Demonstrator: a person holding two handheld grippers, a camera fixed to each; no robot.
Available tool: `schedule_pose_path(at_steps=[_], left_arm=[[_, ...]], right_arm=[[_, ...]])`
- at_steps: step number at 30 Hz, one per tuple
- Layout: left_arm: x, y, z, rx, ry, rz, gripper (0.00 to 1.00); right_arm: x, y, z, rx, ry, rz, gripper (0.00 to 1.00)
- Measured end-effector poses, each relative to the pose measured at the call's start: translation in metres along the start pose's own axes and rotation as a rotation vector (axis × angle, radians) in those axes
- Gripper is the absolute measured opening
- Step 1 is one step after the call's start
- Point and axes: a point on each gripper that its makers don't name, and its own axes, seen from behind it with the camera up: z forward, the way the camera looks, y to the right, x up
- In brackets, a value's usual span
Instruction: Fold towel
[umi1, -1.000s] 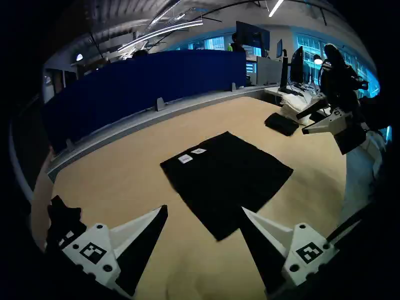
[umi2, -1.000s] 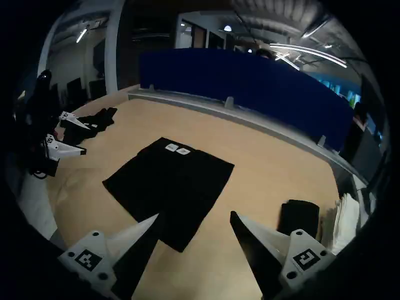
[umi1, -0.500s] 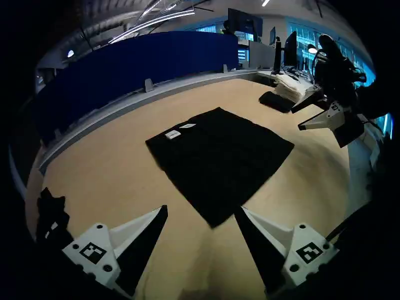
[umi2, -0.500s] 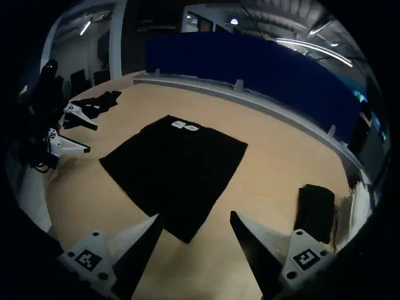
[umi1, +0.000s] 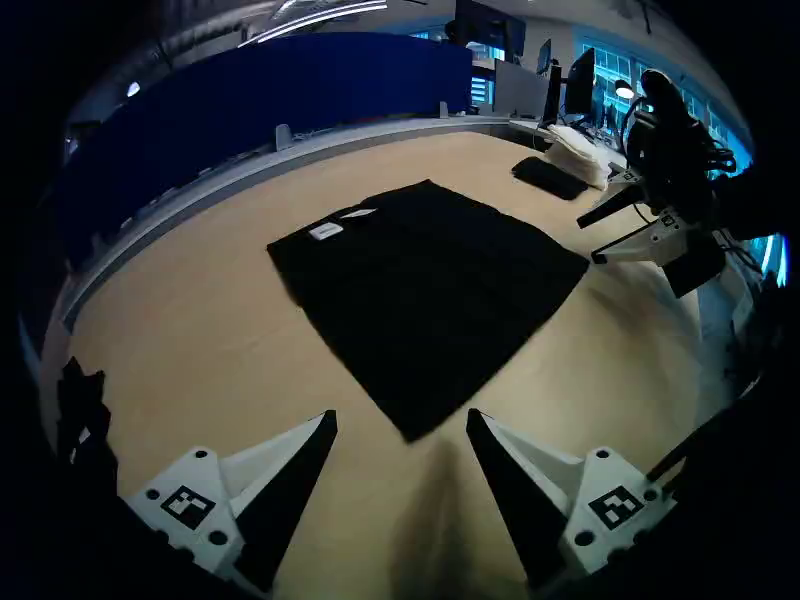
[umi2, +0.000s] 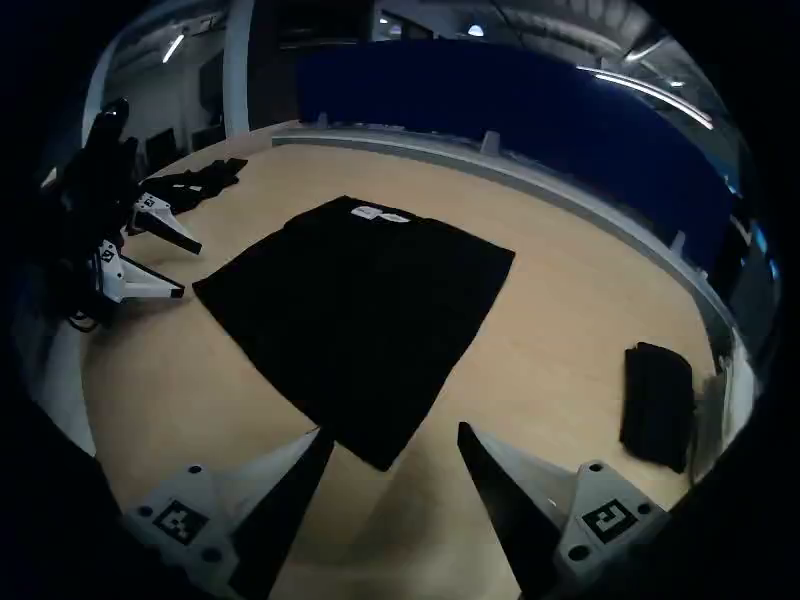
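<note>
Okay, you're set up pretty nicely here. The black towel lies flat and spread out on the wooden table. One of its near corners pokes right into the gap in front of your left gripper, whose fingers are spread wide with nothing in them. Same story on the other side: your right gripper is wide open and empty, with the other near corner sitting just ahead of it, between the tips. Looks to me like you're at the very start, going for the first grab. My advice: tip down so the fingertips land on either side of each corner, then pinch the cloth up a bit in from the point, since a grab right at the tip would probably slip off. Take both corners at about the same depth or the fold will likely go crooked. Then I'd carry them over to the far side, where the little white tags are, and line up the edges before letting go. The folded dark cloth off to the right of your right gripper is well apart, so it shouldn't bother you.
</note>
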Motion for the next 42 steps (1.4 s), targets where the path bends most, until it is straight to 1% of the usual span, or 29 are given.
schedule_pose_path(at_steps=[2,6,10,13,16,18,20,23,26,28,30,36,39,42], left_arm=[[-0.002,0.0,0.002,0.0,-0.005,-0.005,0.94],[-0.003,0.003,0.006,-0.008,-0.008,-0.012,0.89],[-0.005,0.007,0.008,-0.019,-0.017,-0.008,0.84],[-0.006,0.009,0.009,-0.021,-0.021,0.002,0.8],[-0.007,0.01,0.01,-0.022,-0.027,0.006,0.74],[-0.009,0.01,0.011,-0.022,-0.034,0.006,0.7],[-0.01,0.01,0.012,-0.022,-0.038,0.007,0.67],[-0.01,0.01,0.012,-0.021,-0.046,0.006,0.62],[-0.011,0.01,0.013,-0.02,-0.055,0.004,0.6],[-0.011,0.01,0.013,-0.02,-0.061,0.004,0.59],[-0.011,0.01,0.014,-0.021,-0.063,0.004,0.57],[-0.011,0.012,0.014,-0.024,-0.065,0.009,0.5],[-0.011,0.012,0.013,-0.025,-0.065,0.009,0.46],[-0.01,0.012,0.013,-0.021,-0.066,0.01,0.35]], right_arm=[[-0.004,-0.002,0.002,0.007,-0.007,-0.005,0.85],[-0.012,-0.005,0.007,0.02,-0.022,-0.017,0.83],[-0.016,-0.007,0.01,0.028,-0.032,-0.021,0.77],[-0.017,-0.007,0.011,0.033,-0.031,-0.022,0.67],[-0.018,-0.007,0.012,0.032,-0.027,-0.03,0.56],[-0.018,-0.007,0.013,0.029,-0.027,-0.037,0.53],[-0.019,-0.008,0.013,0.037,-0.032,-0.035,0.53],[-0.02,-0.01,0.014,0.049,-0.036,-0.029,0.47],[-0.021,-0.011,0.014,0.056,-0.038,-0.023,0.41],[-0.022,-0.011,0.015,0.058,-0.04,-0.018,0.33],[-0.022,-0.011,0.015,0.06,-0.044,-0.012,0.29],[-0.021,-0.011,0.017,0.063,-0.056,0.018,0.22],[-0.021,-0.01,0.017,0.06,-0.062,0.022,0.18],[-0.021,-0.01,0.017,0.061,-0.065,0.021,0.17]])
